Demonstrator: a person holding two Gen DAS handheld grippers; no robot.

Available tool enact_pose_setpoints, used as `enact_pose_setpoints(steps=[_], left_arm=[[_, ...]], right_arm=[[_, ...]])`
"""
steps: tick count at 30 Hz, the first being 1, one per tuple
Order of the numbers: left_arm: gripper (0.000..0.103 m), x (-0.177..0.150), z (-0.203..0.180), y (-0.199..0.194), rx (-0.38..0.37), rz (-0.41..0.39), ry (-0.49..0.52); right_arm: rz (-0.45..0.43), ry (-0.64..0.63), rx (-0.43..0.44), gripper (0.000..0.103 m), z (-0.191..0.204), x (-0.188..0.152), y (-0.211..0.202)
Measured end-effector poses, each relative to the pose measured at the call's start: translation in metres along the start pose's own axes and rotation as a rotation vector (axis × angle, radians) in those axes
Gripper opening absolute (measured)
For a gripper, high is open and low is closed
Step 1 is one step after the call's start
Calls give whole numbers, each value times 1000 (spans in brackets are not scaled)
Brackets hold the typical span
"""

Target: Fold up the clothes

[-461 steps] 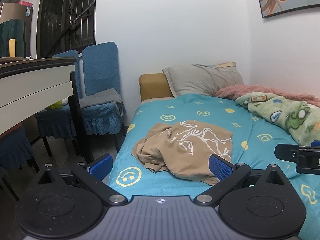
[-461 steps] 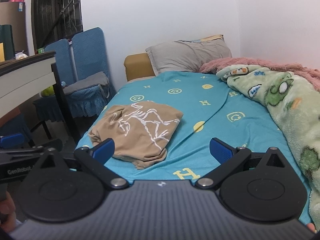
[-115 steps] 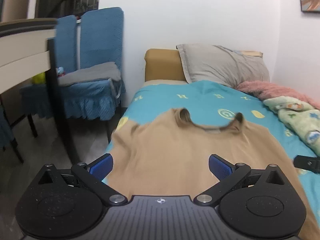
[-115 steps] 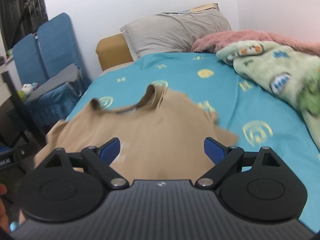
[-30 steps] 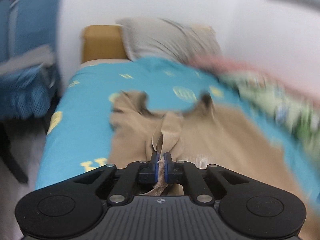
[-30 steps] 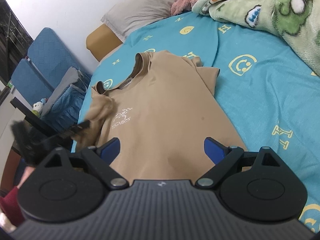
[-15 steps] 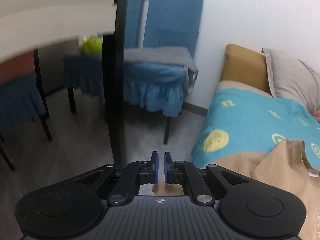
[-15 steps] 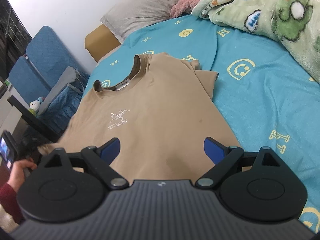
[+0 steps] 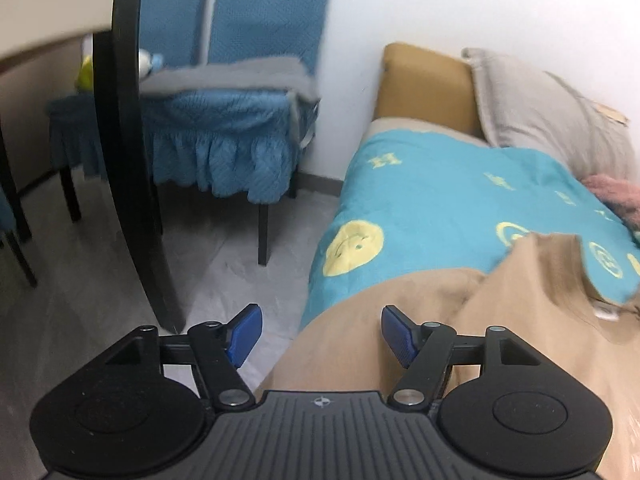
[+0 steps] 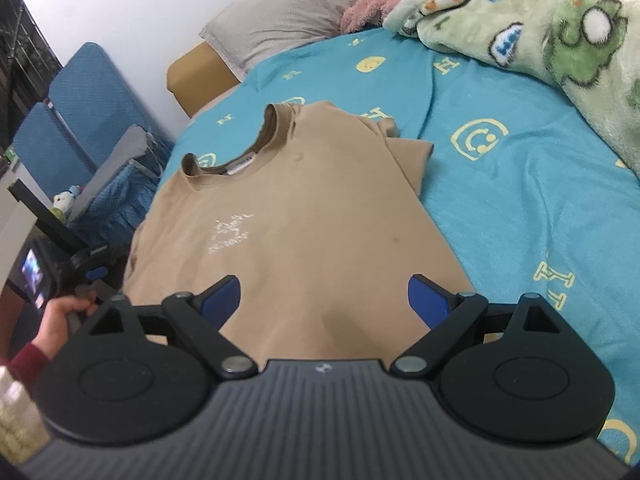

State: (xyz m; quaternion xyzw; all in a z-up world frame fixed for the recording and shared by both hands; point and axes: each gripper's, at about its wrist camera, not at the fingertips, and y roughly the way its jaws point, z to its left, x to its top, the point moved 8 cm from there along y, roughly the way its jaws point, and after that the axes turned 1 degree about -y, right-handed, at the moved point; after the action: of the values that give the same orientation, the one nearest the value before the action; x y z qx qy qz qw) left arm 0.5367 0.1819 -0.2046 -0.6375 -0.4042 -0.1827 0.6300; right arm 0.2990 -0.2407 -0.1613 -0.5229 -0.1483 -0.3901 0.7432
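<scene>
Lying flat and face up on the bed (image 10: 520, 184), the tan shirt (image 10: 296, 216) has its collar toward the pillow (image 10: 296, 12) and its hem toward both tongs, so its long axis runs straight away from the person. Right tongs (image 10: 324, 300): spread wide, holding nothing, hovering over the lower middle of the shirt. Left tongs (image 9: 320, 334): partly open, also holding nothing, at the shirt's left edge where the cloth hangs over the side of the bed; the chair (image 9: 224, 120) and floor lie beyond. In the right view the left hand (image 10: 66, 316) sits just off that same edge. The right sleeve lies out on the blue sheet; the left sleeve looks bunched near the bed edge. Judgement: shirt is spread, no fold made yet. A lengthwise fold would start from a side edge, and the left tongs are nearer the left one.
</scene>
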Motion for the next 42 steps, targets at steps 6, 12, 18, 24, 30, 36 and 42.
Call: enact_pose_setpoints(steps=[6, 12, 18, 24, 30, 36, 42], left_arm=[[22, -2, 1, 21, -126, 44, -123], [0, 19, -4, 0, -2, -4, 21], [7, 9, -2, -4, 203, 46, -20], [57, -5, -25, -54, 141, 37, -20], [81, -34, -66, -155, 28, 1, 97], [91, -77, -95, -261, -93, -49, 141], [96, -146, -112, -328, -221, -95, 195]], right_arm=[[17, 19, -10, 92, -2, 1, 10], [13, 12, -9, 92, 0, 1, 10], [-23, -36, -22, 92, 3, 1, 2], [-68, -116, -25, 92, 12, 7, -7], [-129, -170, -29, 92, 20, 14, -21], [-179, -163, 22, 92, 22, 14, -43], [-185, -121, 73, 92, 18, 9, -55]])
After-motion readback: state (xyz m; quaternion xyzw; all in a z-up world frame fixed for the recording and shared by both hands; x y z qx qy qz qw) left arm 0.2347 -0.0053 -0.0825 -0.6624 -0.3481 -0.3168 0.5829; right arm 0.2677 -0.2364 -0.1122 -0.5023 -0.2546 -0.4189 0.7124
